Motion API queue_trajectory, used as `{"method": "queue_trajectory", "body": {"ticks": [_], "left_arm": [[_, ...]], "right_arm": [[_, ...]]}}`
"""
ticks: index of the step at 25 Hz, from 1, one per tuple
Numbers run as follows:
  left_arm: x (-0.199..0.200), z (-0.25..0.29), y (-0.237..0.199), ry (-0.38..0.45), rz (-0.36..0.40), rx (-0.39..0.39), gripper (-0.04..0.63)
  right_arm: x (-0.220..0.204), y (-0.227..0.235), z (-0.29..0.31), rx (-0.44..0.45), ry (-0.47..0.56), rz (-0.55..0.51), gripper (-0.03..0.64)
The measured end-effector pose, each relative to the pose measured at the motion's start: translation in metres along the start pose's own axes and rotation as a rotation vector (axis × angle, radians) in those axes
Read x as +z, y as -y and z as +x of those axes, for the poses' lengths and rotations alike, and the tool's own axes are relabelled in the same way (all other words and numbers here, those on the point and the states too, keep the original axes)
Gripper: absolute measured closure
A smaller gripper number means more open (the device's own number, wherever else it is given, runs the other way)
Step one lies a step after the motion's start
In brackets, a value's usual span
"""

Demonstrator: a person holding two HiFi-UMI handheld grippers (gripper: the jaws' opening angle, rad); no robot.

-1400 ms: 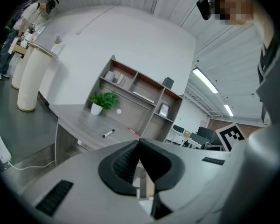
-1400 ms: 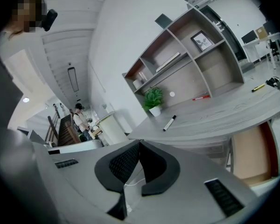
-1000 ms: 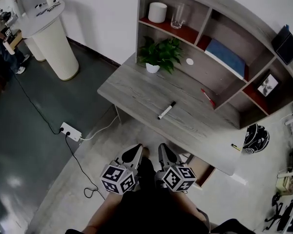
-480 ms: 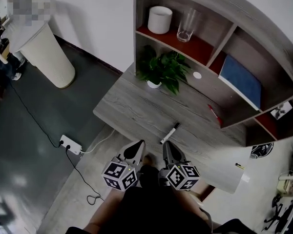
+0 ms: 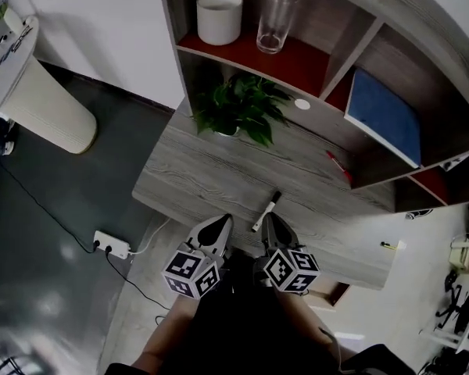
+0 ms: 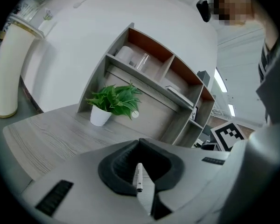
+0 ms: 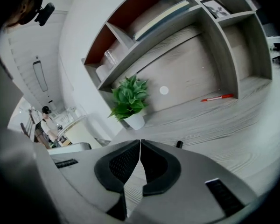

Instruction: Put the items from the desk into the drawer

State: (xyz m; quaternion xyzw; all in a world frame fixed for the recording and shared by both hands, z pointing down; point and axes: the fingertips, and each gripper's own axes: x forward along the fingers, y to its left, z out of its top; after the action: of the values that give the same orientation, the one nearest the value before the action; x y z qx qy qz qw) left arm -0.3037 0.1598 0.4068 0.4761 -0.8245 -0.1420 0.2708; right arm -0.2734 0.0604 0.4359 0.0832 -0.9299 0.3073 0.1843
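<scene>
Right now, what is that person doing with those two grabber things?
A person holds a gripper in each hand at the front edge of the desk. The left gripper and the right gripper are both shut and empty. A marker lies on the desk just ahead of them, and a red pen farther back. Nothing is picked up yet.

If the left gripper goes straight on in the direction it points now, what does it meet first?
Most likely the desk top: the left gripper points slightly downward over it. The marker lies close to that line, so it might touch that first; depth is unclear here.
</scene>
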Motion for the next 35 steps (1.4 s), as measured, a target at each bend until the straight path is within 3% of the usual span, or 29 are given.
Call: {"method": "queue_trajectory", "body": {"ticks": [7,12,20,27,33,35], "left_arm": [[-0.003,0.043,0.003,-0.163,0.056,-0.181,0.592],[-0.016,0.072,-0.003,-0.262,0.111,-0.276,0.592],[-0.038,0.106,-0.026,-0.388,0.159,-0.369,0.592],[-0.045,0.117,-0.035,-0.426,0.137,-0.403,0.591],[-0.055,0.114,-0.035,-0.473,0.150,-0.439,0.592],[-0.058,0.114,-0.035,-0.485,0.149,-0.446,0.591]], "right_arm": [[-0.003,0.034,0.013,-0.209,0.041,0.150,0.595],[-0.018,0.050,0.023,-0.322,0.033,0.205,0.525],[-0.053,0.083,0.038,-0.567,-0.047,0.164,0.494],[-0.072,0.092,0.049,-0.670,-0.131,0.103,0.485],[-0.072,0.089,0.057,-0.718,-0.140,0.041,0.485],[-0.071,0.092,0.055,-0.740,-0.137,0.049,0.529]]}}
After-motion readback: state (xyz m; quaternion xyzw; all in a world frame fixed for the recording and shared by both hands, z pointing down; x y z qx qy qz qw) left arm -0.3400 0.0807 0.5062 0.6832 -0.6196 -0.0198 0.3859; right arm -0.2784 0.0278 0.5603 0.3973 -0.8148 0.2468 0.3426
